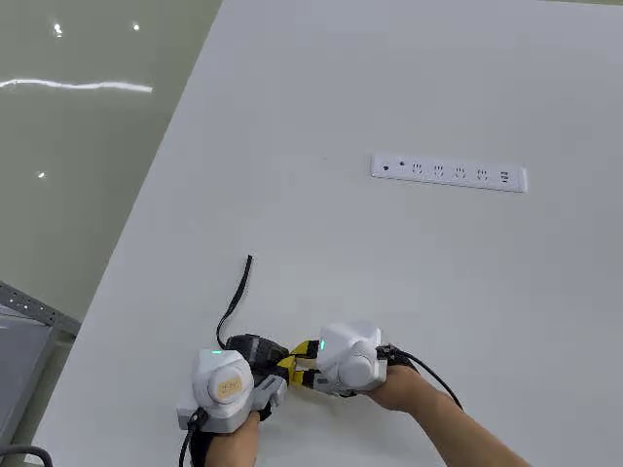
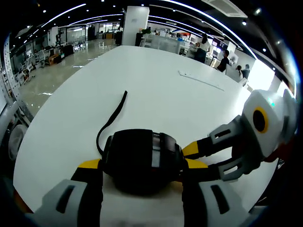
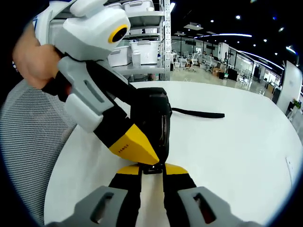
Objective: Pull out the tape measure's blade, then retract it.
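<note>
Clamping the tape measure (image 2: pixel 137 151), the left tool (image 2: pixel 143 164) sat near the surface's (image 1: pixel 389 253) 6 o'clock edge; the right tool (image 3: pixel 152 170) pinched the blade tip (image 3: pixel 152 165).

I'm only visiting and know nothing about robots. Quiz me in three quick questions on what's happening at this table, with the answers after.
1. True or false: the left gripper has the black tape measure clamped between its two jaws.
2. What lies on the white table, farther from the person than the tape measure?
A) a white power strip
B) a red mug
C) a laptop
3. Fill in: the tape measure's thin black ___ lies loose on the table.

Key: 1 true. 2 A. 3 strap.
</note>
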`<state>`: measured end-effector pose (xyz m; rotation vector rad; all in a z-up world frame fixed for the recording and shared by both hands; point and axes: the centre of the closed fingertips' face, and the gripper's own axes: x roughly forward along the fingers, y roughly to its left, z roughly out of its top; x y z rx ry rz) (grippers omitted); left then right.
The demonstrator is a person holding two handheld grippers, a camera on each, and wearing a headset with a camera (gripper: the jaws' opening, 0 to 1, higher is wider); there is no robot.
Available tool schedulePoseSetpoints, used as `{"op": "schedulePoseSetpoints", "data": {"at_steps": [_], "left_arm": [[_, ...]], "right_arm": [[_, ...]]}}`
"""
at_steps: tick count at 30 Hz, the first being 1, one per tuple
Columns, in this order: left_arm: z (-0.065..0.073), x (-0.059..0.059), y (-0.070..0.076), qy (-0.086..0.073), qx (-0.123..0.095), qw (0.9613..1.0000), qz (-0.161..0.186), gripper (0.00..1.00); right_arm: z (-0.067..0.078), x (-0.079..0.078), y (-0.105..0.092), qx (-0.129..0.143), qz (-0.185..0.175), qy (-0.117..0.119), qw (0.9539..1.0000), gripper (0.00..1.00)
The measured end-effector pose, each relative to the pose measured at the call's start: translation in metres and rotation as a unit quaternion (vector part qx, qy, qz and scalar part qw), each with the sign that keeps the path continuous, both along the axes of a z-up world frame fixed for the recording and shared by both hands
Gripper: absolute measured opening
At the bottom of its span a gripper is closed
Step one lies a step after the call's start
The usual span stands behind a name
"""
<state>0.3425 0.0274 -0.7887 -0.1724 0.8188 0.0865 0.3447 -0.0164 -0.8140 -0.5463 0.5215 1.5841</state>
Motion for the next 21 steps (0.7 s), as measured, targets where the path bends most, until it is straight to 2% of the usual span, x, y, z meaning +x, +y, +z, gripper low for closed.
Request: {"op": "schedulePoseSetpoints", "data": {"at_steps": [4, 9, 14, 16, 17, 21], "left_arm": [[0.004, 0.001, 0.001, -0.002, 0.014, 0.9998, -0.017, 0.66], [0.010, -0.001, 0.003, -0.007, 0.010, 0.9996, -0.026, 0.74], [0.017, -0.005, 0.004, -0.011, 0.018, 0.9981, -0.058, 0.76], [0.020, -0.005, -0.002, -0.021, 0.006, 0.9959, -0.088, 0.77], [0.021, -0.010, -0.003, -0.012, 0.006, 0.9949, -0.100, 0.77], [0.025, -0.015, -0.006, -0.014, 0.018, 0.9873, -0.157, 0.81]], "right_arm": [[0.003, 0.001, -0.001, -0.002, -0.006, -0.002, 1.0000, 0.21], [0.007, 0.000, -0.007, -0.005, -0.012, -0.004, 0.9999, 0.24], [0.014, -0.002, -0.016, -0.006, -0.021, -0.007, 0.9997, 0.28], [0.017, -0.005, -0.021, -0.007, -0.024, -0.007, 0.9997, 0.31], [0.016, -0.006, -0.024, -0.011, -0.027, -0.005, 0.9996, 0.32], [0.021, -0.008, -0.035, -0.009, -0.042, -0.008, 0.9990, 0.35]]}}
